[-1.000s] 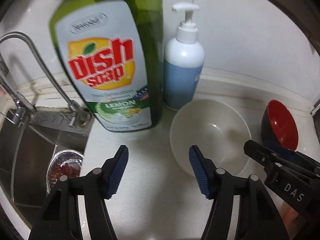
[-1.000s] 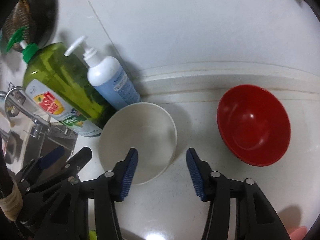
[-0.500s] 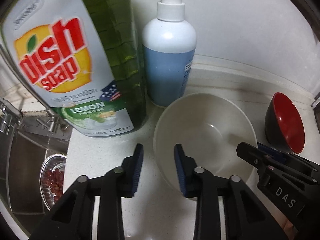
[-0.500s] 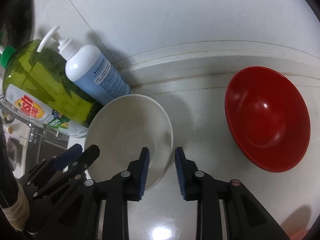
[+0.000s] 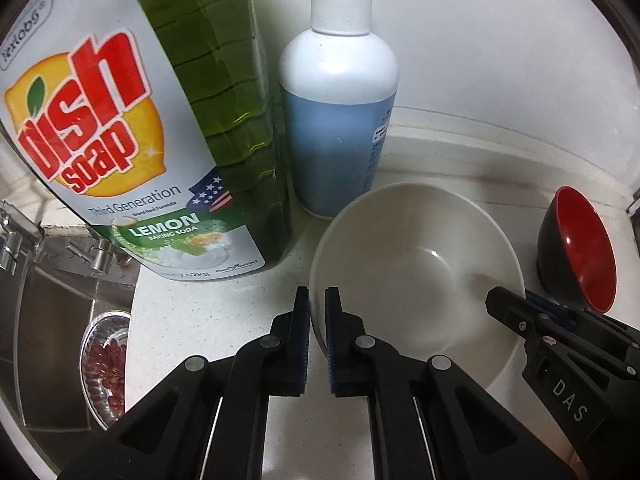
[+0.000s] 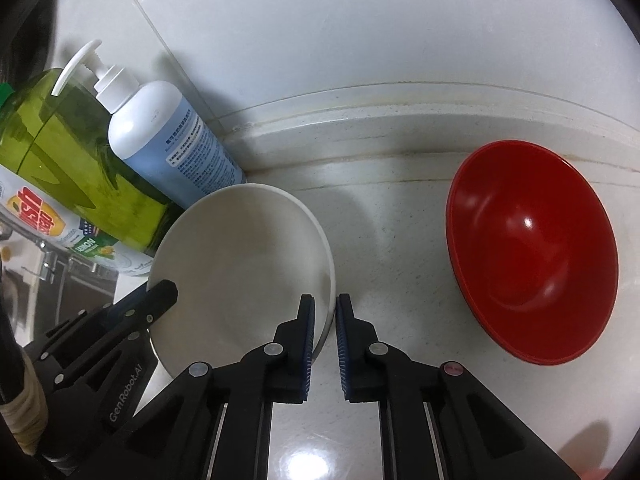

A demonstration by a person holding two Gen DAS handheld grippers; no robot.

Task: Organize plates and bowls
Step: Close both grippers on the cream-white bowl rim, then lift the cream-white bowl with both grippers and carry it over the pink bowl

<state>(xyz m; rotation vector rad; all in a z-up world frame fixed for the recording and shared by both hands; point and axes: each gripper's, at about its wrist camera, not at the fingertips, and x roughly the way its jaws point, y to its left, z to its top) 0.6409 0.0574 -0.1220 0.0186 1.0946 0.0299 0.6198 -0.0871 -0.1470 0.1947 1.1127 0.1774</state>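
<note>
The left gripper [image 5: 317,320] is a matte black plastic two-finger tool whose flat blue ribbed pads [image 5: 331,334] line the inner faces of its angular fingers, with round silver rivets set along each finger and pale slots running down the base behind them. The right gripper [image 6: 324,328] is built the same way, black with blue ribbed pads [image 6: 308,336], though one rivet on its outer finger looks reddish rather than silver. From the other camera each shows small screws and white lettering along its side, "DAS" on the right one and "GenRobot.AI" on the left, where tan wrapping sits just behind the lettering.
</note>
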